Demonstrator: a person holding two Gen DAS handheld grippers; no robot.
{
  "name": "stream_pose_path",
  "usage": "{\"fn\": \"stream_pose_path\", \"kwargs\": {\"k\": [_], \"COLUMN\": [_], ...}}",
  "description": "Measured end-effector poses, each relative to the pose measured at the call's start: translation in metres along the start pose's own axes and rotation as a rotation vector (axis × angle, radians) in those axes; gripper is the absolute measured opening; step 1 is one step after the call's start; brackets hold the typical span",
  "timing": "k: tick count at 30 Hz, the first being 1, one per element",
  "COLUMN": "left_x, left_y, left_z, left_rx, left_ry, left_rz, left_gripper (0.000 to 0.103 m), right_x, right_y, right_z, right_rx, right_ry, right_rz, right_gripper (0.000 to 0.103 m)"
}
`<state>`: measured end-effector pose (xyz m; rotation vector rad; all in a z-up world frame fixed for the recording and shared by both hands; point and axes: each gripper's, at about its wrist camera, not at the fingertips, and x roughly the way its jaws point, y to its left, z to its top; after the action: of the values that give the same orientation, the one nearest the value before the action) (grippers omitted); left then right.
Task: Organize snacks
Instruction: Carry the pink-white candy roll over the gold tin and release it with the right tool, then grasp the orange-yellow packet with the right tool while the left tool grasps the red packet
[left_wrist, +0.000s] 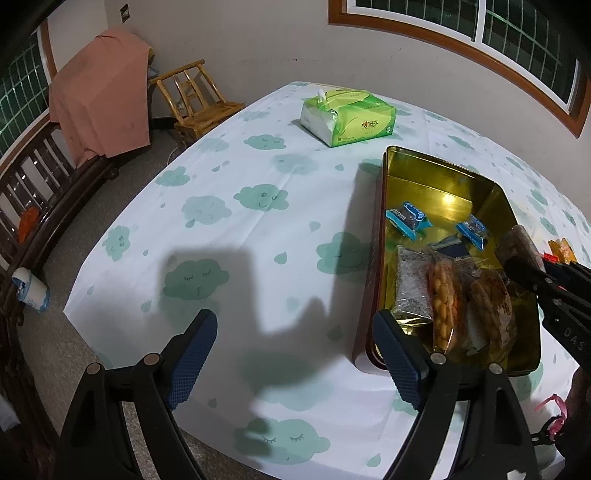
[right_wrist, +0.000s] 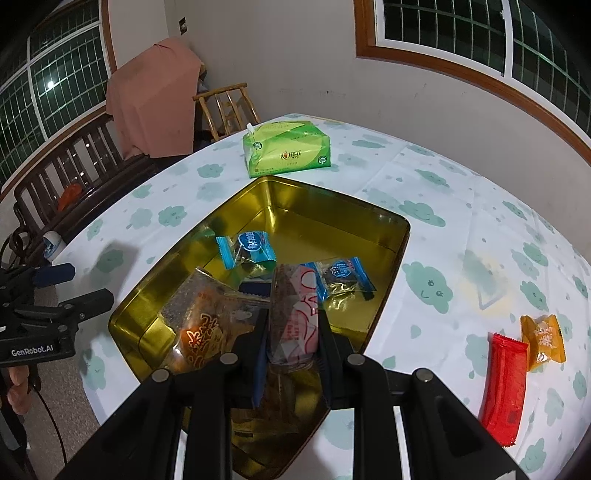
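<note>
Our right gripper clamps the pink snack pack directly over the tin's near end, long axis running toward its far edge (left gripper wide, empty, beside the tin's left edge).

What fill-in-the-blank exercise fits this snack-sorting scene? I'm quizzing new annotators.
1. The right gripper is shut on a ____ and white snack packet.
2. The gold tin holds two ____ wrapped candies.
3. The left gripper is ____ and holds nothing.
4. Beyond the tin lies a ____ tissue pack.

Missing words: pink; blue; open; green
</note>
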<state>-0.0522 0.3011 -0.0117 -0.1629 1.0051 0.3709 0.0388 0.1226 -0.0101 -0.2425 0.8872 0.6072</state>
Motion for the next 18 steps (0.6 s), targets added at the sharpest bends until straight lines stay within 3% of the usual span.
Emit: {"fn": "stream_pose_path", "kwargs": {"k": [7,9,11,18], "left_x": [0.000,-0.001,-0.002,-0.011], "left_y": [0.000,-0.003,-0.008,-0.035], "left_z": [0.001,0.001,0.001,0.007], "left_rx": [0.005,0.010,0.017,0.055], "left_ry": [0.001,-0.001,-0.006,-0.019], "left_rz": [0.000,-0.001,-0.005,-0.028], "left_gripper": [0.084,0.084,0.084,0.084], "right_x": [0.004,0.001,-0.006,-0.035], "right_y": [0.003,0.002,-0.002,-0.047], "right_z": [-0.002,-0.001,-0.002,-0.006], "right_rx": [-0.011,-0.007,0.007,0.064], "right_ry": [0.000,-0.009,-0.035,-0.090], "right_rz": [-0.003,0.000,0.002,-0.060], "right_gripper": [0.024,0.028,0.042,0.045]}}
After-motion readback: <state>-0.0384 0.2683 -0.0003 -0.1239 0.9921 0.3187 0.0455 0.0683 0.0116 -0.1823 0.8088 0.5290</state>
